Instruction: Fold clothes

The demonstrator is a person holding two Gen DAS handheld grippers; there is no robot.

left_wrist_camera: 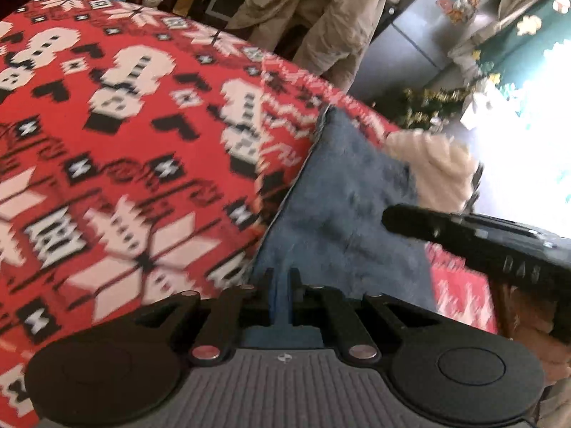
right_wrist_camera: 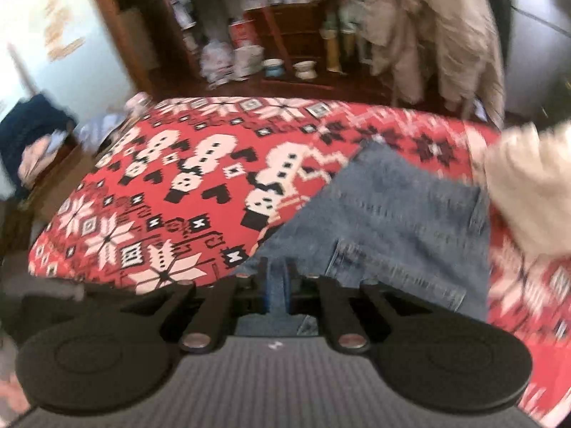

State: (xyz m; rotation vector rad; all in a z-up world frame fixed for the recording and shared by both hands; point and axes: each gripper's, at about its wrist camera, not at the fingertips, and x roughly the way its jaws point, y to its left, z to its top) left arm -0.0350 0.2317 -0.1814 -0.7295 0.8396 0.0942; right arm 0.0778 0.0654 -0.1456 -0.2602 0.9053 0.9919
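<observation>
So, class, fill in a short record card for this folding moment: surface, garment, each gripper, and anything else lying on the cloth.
surface: red patterned blanket with snowmen and snowflakes
garment: blue jeans, spread on the blanket
left gripper: shut on denim edge
right gripper: shut on denim edge
other item: cream fleece garment beside the jeans
image quality: motion blur
</observation>
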